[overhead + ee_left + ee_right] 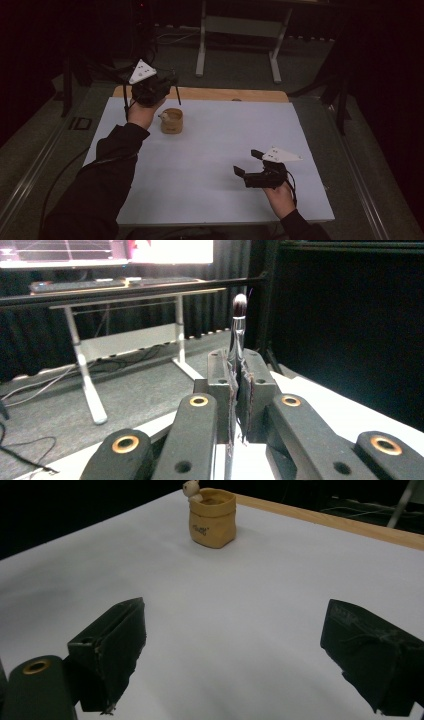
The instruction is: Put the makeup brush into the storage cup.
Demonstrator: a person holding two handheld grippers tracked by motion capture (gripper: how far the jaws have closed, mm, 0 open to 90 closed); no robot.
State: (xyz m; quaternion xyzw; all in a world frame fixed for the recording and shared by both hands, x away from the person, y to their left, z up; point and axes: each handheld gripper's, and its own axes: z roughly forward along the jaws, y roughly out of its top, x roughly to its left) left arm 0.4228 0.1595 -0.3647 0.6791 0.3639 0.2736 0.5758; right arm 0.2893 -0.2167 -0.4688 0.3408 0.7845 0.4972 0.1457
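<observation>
**Two grippers, one brush: carrying a makeup brush toward its holder**

One slim brush [238, 322] is clamped upright between the closed jaws of the left gripper [238, 390]; its dark, rounded bristle tip rises above the jaw pads, and the shaft continues down below them. In the high view the left gripper [159, 86] is held aloft at the far left of the white table [225, 150], just beyond and above the small tan pouch-shaped holder [171, 120], with the brush [177, 92] hanging beside it. The holder [212, 516] stands upright, mouth open, with a small pale figure at its rim — nothing else can be made out inside it.

The right gripper [249, 162] rests low over the near right of the table, well apart from the holder, jaws spread wide and empty.

Judged step: transport, with insertion pending. The next move calls for bringing the brush's lower end over the holder's mouth, lowering it in, then opening the jaws — the light holder may tip if nudged.
</observation>
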